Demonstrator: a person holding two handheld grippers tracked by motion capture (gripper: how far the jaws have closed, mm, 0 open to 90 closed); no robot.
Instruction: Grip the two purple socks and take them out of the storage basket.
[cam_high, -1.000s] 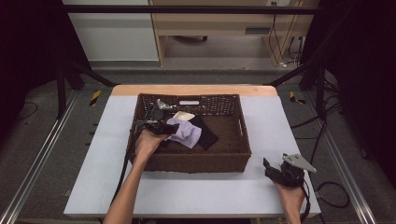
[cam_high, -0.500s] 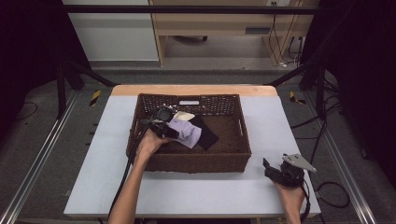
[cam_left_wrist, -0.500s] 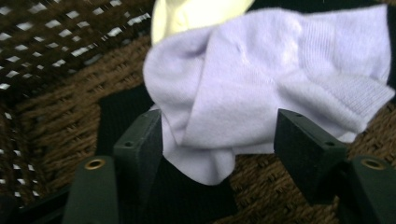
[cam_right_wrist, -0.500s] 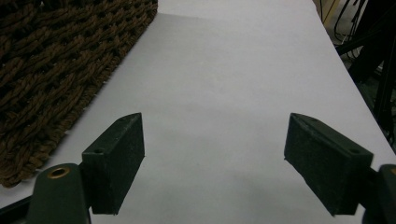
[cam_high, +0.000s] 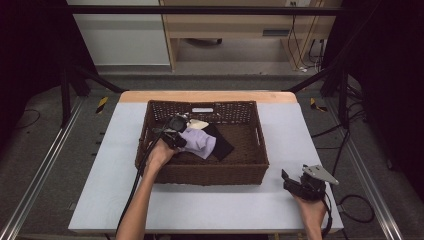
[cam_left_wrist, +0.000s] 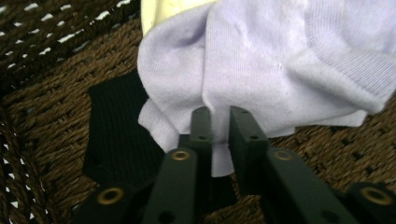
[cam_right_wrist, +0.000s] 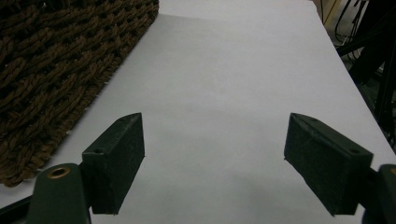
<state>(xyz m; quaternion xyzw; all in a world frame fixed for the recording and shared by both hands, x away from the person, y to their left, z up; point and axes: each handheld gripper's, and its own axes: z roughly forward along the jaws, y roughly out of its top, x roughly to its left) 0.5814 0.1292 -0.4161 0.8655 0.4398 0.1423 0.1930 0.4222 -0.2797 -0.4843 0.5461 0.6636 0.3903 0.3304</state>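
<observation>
A brown wicker basket (cam_high: 202, 175) stands mid-table. In it lie a lilac sock (cam_high: 199, 141), a black cloth (cam_high: 222, 145) and a cream piece (cam_high: 198, 123). My left gripper (cam_high: 177, 140) reaches into the basket's left half. Its jaws have just been closing and now pinch a fold at the edge of the lilac sock (cam_left_wrist: 280, 56). The left gripper (cam_left_wrist: 219, 116) is shut on that fold, with the black cloth (cam_left_wrist: 116, 130) lying underneath. My right gripper (cam_high: 295, 182) rests on the table right of the basket. In its own view the right gripper (cam_right_wrist: 215, 140) is open with nothing between the pads.
The basket's woven wall (cam_right_wrist: 56, 56) rises just left of the right gripper, with bare white table (cam_right_wrist: 224, 70) ahead of it. The table's right edge and dark cables lie close by. A cable trails from the left gripper over the basket's front rim.
The left hand has edged a little to the right inside the basket, onto the lilac sock. The right hand and its gripper have stayed where they were.
</observation>
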